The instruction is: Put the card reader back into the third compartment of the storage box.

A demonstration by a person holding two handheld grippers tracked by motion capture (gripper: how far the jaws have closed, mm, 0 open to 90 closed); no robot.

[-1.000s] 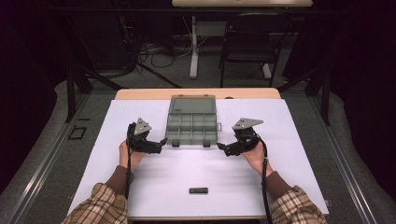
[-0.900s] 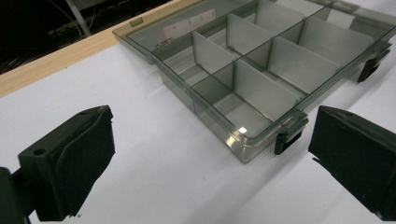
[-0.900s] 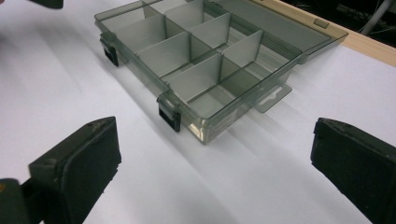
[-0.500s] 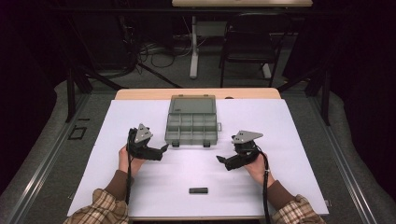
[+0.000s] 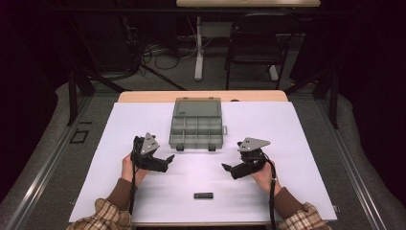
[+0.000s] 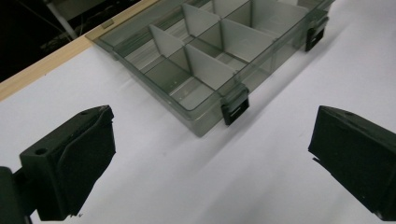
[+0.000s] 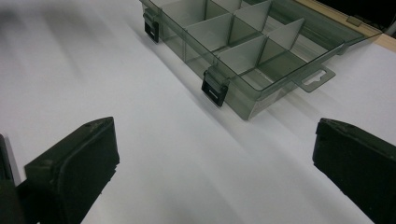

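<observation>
A clear grey compartment box (image 5: pixel 197 129) lies open on the white table sheet (image 5: pixel 287 134), its lid folded back toward the far edge. Its dividers and two black front latches show in the left gripper view (image 6: pixel 210 60) and the right gripper view (image 7: pixel 233 51); the compartments look empty. My left gripper (image 5: pixel 168 160) is held just in front of the box's left corner, jaws wide apart with nothing between them. My right gripper (image 5: pixel 227 167) hovers in front of the box's right corner, also open and empty. A small black bar (image 5: pixel 203 195) lies near the front edge between the hands.
The wooden table edge (image 5: pixel 143 97) runs behind the box. Beyond it stand a black chair (image 5: pixel 253 43), a white table leg (image 5: pixel 198 52) and cables on the floor. Bare white sheet spreads to both sides of the hands.
Both grippers have pulled back from the box's front corners toward the person, the right one farther. Both stay open. The box and black bar have not moved.
</observation>
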